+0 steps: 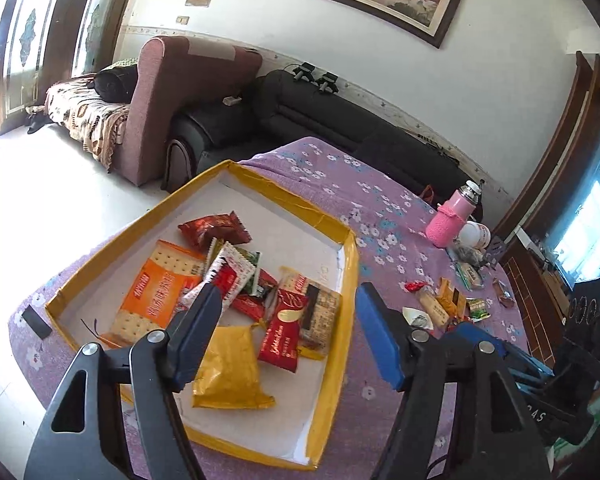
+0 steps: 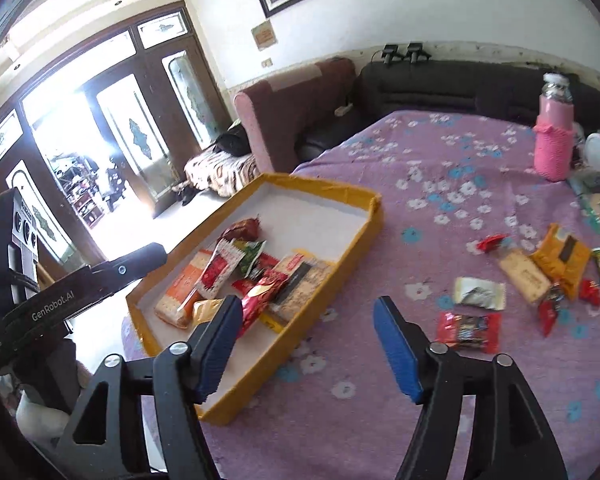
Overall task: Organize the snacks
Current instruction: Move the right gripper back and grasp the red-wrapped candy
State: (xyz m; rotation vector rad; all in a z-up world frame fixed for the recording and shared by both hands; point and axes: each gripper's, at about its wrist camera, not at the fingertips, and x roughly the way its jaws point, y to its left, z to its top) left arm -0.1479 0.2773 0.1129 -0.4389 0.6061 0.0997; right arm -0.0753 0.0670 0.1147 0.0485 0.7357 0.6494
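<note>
Two blue pads of the left claw [image 1: 284,336] sat closest to the camera, standing wide apart with nothing between them. They hung over the yellow box [image 1: 346,280], which lay on the bench [image 1: 380,208] with its purple flowered cloth. Inside the box lay a pile of snacks: an orange cracker pack [image 1: 156,292], a gold packet [image 1: 230,368], a red packet with gold writing [image 1: 282,332] and a dark red packet [image 1: 214,229] farther back. The gold packet lay just under the left pad.

From the right wrist camera, the right claw [image 2: 306,344] was open too, and it held nothing. It hung above the near edge of the box and the cloth beside it. More snacks were still out on the cloth, well apart from the box: a red candy pack [image 2: 468,332], a white wrapper [image 2: 479,294], a yellow packet [image 2: 562,258] and a pale biscuit pack [image 2: 524,276]. A pink bottle [image 2: 553,148] stood upright near the far side of the bench.
</note>
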